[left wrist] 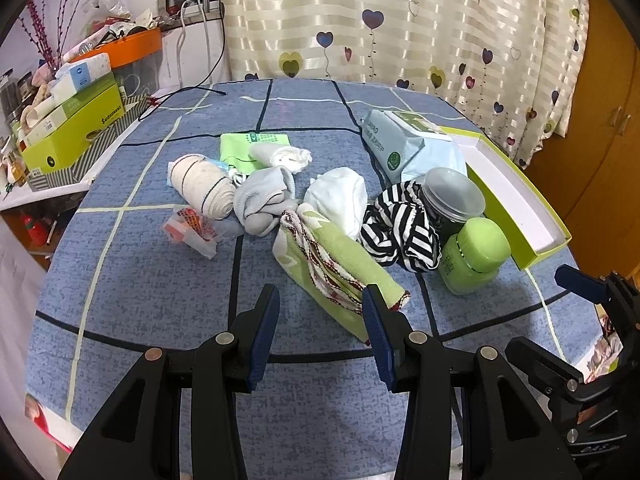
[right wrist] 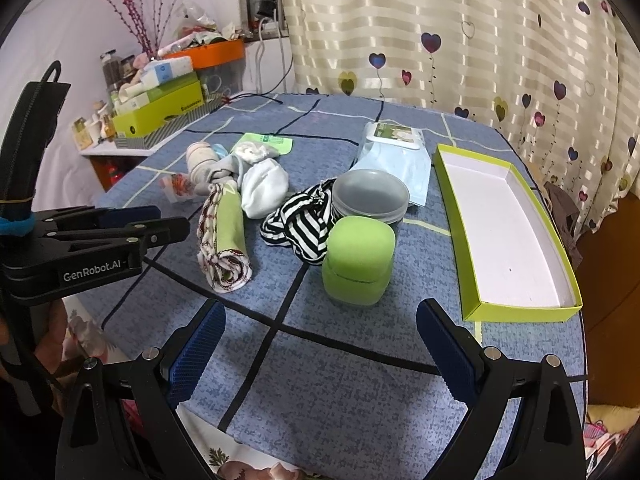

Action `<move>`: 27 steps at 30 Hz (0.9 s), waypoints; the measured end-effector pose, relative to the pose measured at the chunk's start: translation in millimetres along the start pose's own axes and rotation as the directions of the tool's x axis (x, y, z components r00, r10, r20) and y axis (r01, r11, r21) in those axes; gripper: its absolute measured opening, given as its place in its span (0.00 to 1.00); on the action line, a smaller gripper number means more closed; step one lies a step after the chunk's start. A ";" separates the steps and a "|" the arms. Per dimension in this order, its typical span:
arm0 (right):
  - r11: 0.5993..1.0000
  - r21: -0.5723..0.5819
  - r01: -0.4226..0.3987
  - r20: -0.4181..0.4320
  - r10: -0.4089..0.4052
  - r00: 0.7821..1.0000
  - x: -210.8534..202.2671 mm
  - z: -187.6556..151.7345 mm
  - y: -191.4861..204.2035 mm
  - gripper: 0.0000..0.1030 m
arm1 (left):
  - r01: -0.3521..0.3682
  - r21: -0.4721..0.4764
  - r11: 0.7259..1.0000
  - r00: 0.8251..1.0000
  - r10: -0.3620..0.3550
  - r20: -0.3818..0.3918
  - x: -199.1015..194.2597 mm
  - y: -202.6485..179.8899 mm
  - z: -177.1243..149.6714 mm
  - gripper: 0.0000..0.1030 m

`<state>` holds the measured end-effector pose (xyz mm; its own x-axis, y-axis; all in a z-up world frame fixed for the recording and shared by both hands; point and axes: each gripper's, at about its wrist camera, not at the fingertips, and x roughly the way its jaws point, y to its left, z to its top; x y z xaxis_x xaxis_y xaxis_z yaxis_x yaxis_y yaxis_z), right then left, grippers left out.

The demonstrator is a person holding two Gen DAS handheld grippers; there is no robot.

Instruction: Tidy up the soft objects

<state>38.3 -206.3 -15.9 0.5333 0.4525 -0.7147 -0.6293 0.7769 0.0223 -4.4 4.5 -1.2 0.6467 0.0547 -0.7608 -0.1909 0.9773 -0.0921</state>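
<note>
Soft things lie in a heap on the blue checked table: a rolled green towel with red trim [left wrist: 340, 268] [right wrist: 226, 236], a black-and-white striped cloth [left wrist: 400, 228] [right wrist: 300, 224], a white sock ball [left wrist: 340, 200] [right wrist: 264, 188], a grey sock bundle [left wrist: 264, 200], a cream rolled sock [left wrist: 204, 184] and a small white cloth [left wrist: 284, 156]. An empty green box lid with a white inside [right wrist: 508, 236] [left wrist: 516, 196] lies at the right. My left gripper [left wrist: 320, 320] is open just before the towel's near end. My right gripper [right wrist: 320, 344] is open and empty, in front of the green jar.
A green jar [right wrist: 358, 264] [left wrist: 476, 256] and a dark jar with a clear lid [right wrist: 370, 196] [left wrist: 452, 196] stand beside the striped cloth. A wipes pack [right wrist: 394, 160] [left wrist: 404, 148] lies behind. A small packet [left wrist: 192, 232] lies at the left. Stacked boxes [left wrist: 72, 128] crowd a side shelf.
</note>
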 end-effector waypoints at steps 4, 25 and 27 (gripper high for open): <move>1.000 -0.006 -0.007 0.004 0.007 1.000 0.1 2.4 2.8 0.94 | 0.000 0.000 1.000 1.000 0.000 0.000 -0.3 0.7 0.6 0.43; 1.000 -0.009 -0.026 0.005 0.026 1.000 1.8 3.7 4.5 0.94 | 0.001 0.010 1.000 1.000 -0.001 -0.003 -0.3 -3.1 2.3 0.43; 0.999 -0.011 -0.030 0.007 0.030 1.000 2.1 3.9 5.3 0.94 | 0.002 0.009 1.000 1.000 -0.002 -0.001 -0.9 -2.9 2.7 0.43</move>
<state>38.3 -199.5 -14.6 0.5180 0.4784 -0.7091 -0.6509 0.7583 0.0362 -2.5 2.1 1.4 0.6465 0.0530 -0.7610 -0.1834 0.9791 -0.0876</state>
